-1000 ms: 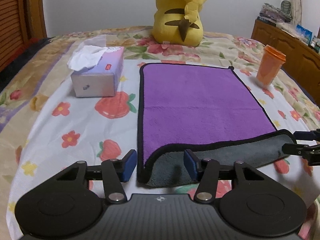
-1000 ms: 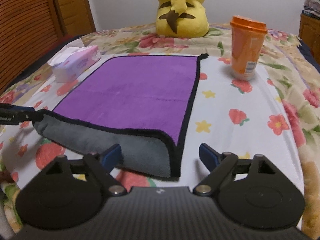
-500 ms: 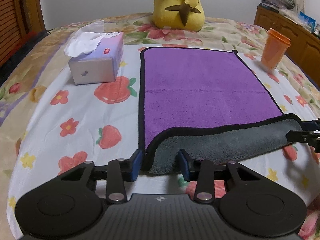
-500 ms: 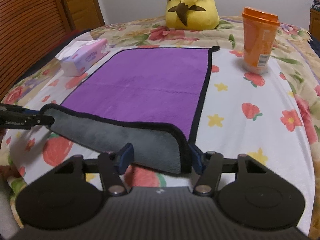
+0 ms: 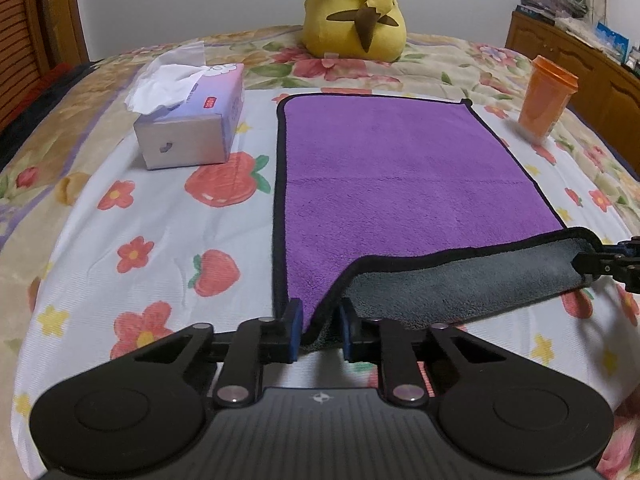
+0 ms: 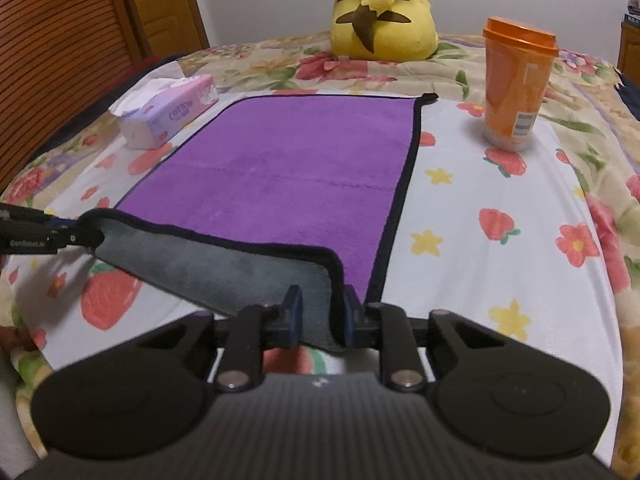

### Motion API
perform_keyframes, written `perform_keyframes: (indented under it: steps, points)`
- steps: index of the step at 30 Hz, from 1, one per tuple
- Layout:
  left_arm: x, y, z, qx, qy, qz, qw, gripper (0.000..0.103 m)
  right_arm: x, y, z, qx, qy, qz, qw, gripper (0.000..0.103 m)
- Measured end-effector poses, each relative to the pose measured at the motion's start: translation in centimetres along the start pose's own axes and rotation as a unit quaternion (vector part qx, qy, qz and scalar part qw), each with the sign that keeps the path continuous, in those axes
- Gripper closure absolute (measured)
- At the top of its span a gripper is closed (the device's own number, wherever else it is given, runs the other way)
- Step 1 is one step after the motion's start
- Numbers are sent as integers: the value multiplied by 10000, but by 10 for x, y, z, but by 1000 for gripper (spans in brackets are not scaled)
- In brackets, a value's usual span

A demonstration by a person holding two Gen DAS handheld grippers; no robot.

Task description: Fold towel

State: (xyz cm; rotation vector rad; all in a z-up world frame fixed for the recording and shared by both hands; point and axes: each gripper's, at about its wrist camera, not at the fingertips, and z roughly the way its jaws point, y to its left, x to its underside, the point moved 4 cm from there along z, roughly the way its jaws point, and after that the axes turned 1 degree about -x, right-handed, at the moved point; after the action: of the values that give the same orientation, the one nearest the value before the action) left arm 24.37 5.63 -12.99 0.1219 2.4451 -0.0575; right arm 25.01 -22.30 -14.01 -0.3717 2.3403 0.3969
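Note:
A purple towel with a black hem and grey underside lies flat on the flowered bedsheet; it also shows in the right wrist view. Its near edge is lifted and turned over, grey side up. My left gripper is shut on the towel's near left corner. My right gripper is shut on the near right corner. Each gripper shows at the edge of the other's view, the right one and the left one.
A tissue box stands left of the towel. An orange lidded cup stands to the right, also in the right wrist view. A yellow plush toy sits at the far end. A wooden cabinet stands at the right.
Both grippers moved onto the towel's near corners and closed on them. The near edge has lifted off the sheet and curled further over the purple side.

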Motion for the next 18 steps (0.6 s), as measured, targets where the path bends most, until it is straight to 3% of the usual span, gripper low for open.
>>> perform_keyframes:
  steps: [3,18]
  points:
    - [0,-1,0,50,-25,23,10000,89,0,1,0,-54,2,-35,10000,93]
    - [-7,-3,-14,97,-362,15,9993,94,-6,3,-8,46,-300,-264,9992,98]
